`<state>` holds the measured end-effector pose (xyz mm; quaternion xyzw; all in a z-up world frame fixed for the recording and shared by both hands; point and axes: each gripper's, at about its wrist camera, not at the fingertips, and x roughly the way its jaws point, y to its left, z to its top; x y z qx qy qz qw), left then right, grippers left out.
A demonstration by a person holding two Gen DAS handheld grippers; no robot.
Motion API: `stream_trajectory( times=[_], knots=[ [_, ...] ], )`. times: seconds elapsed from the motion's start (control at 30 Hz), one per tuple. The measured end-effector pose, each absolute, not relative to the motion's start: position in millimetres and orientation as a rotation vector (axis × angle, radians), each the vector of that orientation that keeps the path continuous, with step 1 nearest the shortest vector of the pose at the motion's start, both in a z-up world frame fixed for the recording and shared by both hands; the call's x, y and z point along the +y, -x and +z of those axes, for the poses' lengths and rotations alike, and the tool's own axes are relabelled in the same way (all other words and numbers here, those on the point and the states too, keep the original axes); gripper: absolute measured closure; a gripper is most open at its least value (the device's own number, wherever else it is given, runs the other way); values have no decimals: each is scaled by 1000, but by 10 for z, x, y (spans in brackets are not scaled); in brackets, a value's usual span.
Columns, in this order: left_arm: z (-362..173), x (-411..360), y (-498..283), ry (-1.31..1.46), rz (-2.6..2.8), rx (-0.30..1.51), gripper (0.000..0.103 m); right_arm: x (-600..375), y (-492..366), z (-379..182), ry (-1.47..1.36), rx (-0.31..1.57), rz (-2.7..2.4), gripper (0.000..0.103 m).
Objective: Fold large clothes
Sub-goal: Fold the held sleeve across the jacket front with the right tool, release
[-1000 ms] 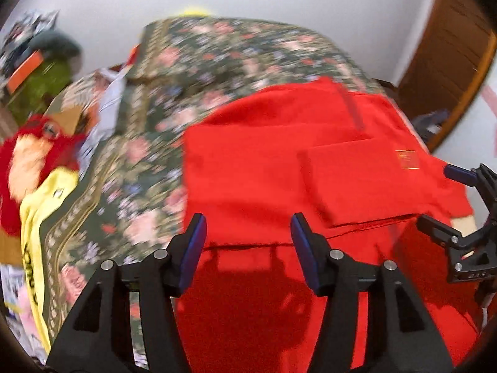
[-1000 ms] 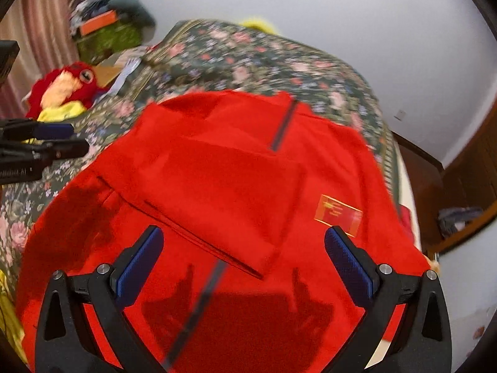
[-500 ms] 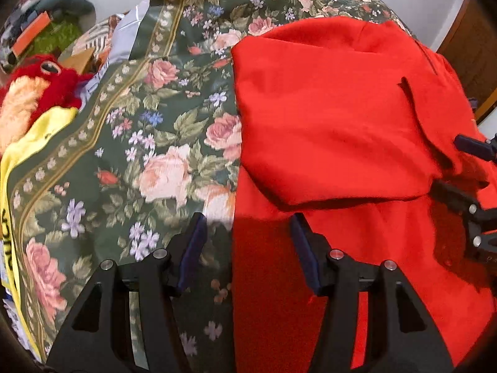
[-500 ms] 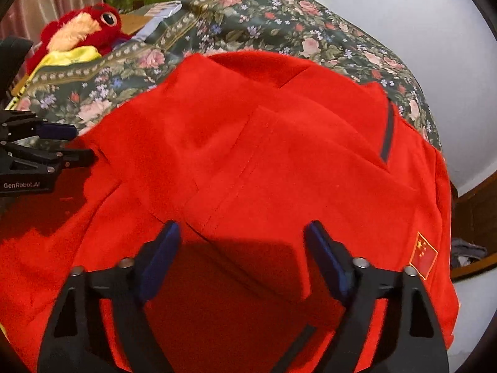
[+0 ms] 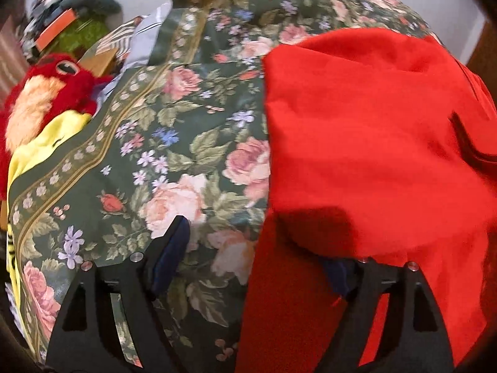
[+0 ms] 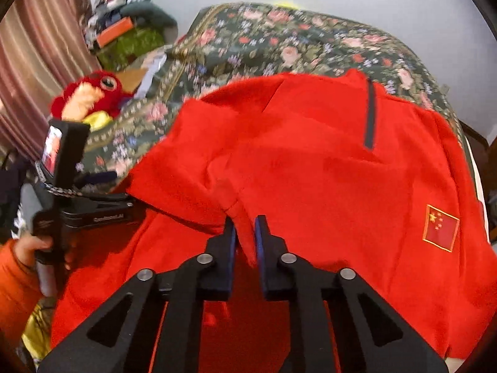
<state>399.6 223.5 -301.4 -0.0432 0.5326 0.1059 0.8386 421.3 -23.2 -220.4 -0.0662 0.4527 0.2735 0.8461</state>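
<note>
2 hand-held grippers work over a red garment (image 6: 326, 186) that lies spread on a bed covered with a dark green floral bedspread (image 5: 174, 143). The right gripper (image 6: 245, 236) has just been closing and now stands clamped on a raised pinch of the red fabric, near the middle of the garment's near part, with the cloth bunched up between the blue pads. The left gripper (image 5: 257, 255) has just been opening; its jaws stand wide apart, the left finger (image 5: 169, 255) over the bedspread and the right finger partly hidden under a folded-over flap of the garment, so the garment's left edge lies between them with no pad pressing it. In the right wrist view the left gripper (image 6: 102, 186) shows at the garment's left edge, held by a hand (image 6: 34, 245) in an orange sleeve (image 6: 12, 283). The garment has a dark zipper (image 6: 369, 115) toward its far side and a small flag patch (image 6: 441, 227) toward its right side. A red plush toy (image 5: 46, 99) sits beyond the bed's left edge above yellow fabric (image 5: 40, 149), with a cluttered pile (image 6: 127, 28) farther back near a curtain (image 6: 40, 56).
</note>
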Motion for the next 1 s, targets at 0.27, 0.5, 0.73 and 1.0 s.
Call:
stream_trajectory(
  times=[0.27, 0.5, 0.73, 1.0],
  knots=[
    [-2934, 2341, -3942, 132, 312, 1116, 22, -853, -4221, -1787, -2, 840, 447, 97],
    [-2754, 2347, -3850, 140, 357, 1085, 22, -1567, -4194, -1608, -107, 809, 261, 97],
    [-2668, 2382, -3784, 185, 396, 1081, 22, -2038, -4087, -1853, -169, 895, 175, 97],
    [-2639, 2287, -3632, 161, 394, 1142, 22, -2319, -3911, -2274, -209, 1069, 182, 96]
  ],
)
